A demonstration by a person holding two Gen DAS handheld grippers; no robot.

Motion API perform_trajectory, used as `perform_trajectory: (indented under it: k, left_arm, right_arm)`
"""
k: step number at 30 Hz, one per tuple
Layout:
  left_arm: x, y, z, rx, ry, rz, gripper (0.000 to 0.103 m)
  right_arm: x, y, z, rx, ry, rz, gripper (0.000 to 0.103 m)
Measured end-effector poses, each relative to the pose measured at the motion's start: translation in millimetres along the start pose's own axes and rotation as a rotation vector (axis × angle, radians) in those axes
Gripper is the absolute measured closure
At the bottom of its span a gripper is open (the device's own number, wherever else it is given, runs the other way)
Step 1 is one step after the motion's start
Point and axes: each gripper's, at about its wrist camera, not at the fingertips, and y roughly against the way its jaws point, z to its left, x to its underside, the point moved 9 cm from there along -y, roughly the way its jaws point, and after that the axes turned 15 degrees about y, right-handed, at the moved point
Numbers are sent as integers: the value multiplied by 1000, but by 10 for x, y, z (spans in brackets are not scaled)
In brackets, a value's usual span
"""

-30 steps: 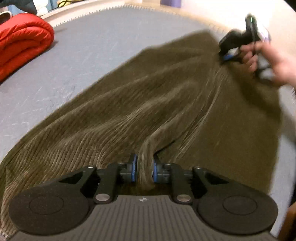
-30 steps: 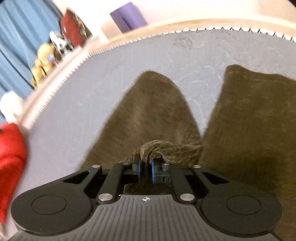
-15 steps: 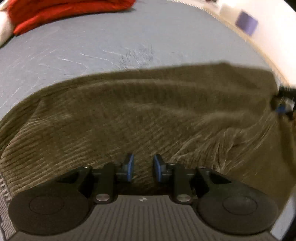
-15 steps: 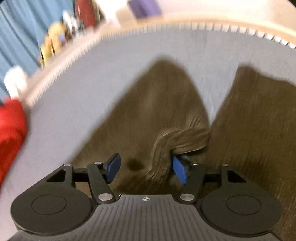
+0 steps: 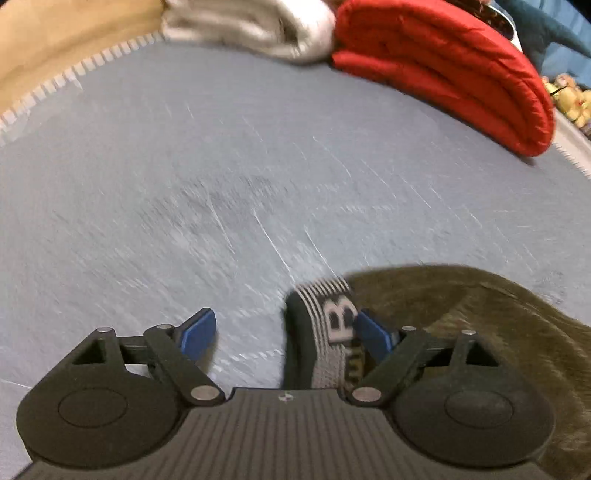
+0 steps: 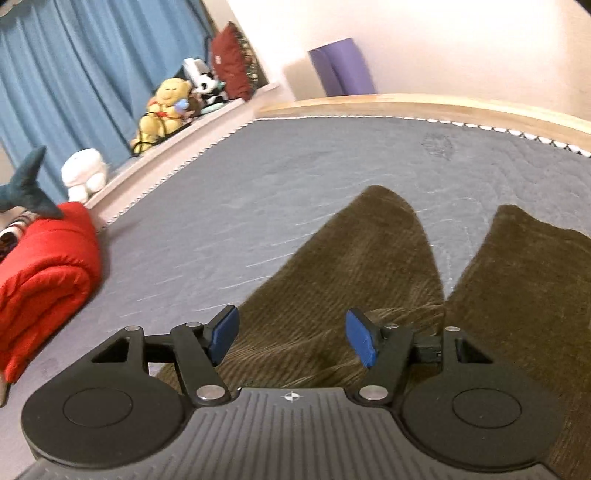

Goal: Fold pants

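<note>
The olive corduroy pants [image 6: 351,258] lie flat on the grey bed, their two legs spread in a V ahead of my right gripper [image 6: 291,328]. That gripper hovers just above the fabric; its jaws are still opening and nothing is pinched between them. In the left wrist view only one end of the pants [image 5: 480,332] shows at the lower right. A striped waistband [image 5: 332,321] with a letter B sticks up there. My left gripper [image 5: 284,326] is opening wide; the waistband stands beside its right pad, and the left pad is far off it.
A folded red quilt [image 5: 461,62] and a pale folded blanket [image 5: 251,26] lie at the far edge of the grey bed surface [image 5: 184,166]. Soft toys [image 6: 166,107] line a ledge by blue curtains. A wooden bed rail [image 6: 424,103] runs along the back.
Both grippers let go of the pinched corduroy and opened. The left one swung sideways along the pants to the waistband end. The right one rose a little above the fabric.
</note>
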Motion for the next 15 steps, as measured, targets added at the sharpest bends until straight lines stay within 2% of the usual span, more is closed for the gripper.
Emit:
perform_trajectory:
  k: [2, 4, 5, 6, 8, 12, 14, 15]
  left_arm:
    - [75, -77, 34, 66, 20, 59, 16]
    - [79, -100, 32, 92, 6, 55, 27]
    - [84, -94, -13, 129, -15, 58, 58]
    - [77, -85, -61, 153, -24, 60, 66]
    - [2, -4, -90, 159, -44, 20, 74]
    - [-258, 264, 11, 154, -15, -127, 74]
    - [-234, 214, 75, 139, 8, -81, 72]
    - [-196, 185, 113, 137, 25, -48, 64]
  right_arm:
    - [-51, 99, 77, -13, 6, -6, 37]
    - [-91, 225, 143, -24, 15, -18, 37]
    - [-108, 268, 166, -27, 20, -26, 37]
    - [-129, 330, 187, -31, 24, -35, 36]
    - [-168, 423, 222, -43, 29, -53, 36]
    - [-274, 688, 285, -69, 47, -99, 36]
    - [-327, 812, 307, -84, 57, -121, 36]
    - [-352, 880, 317, -92, 62, -130, 36]
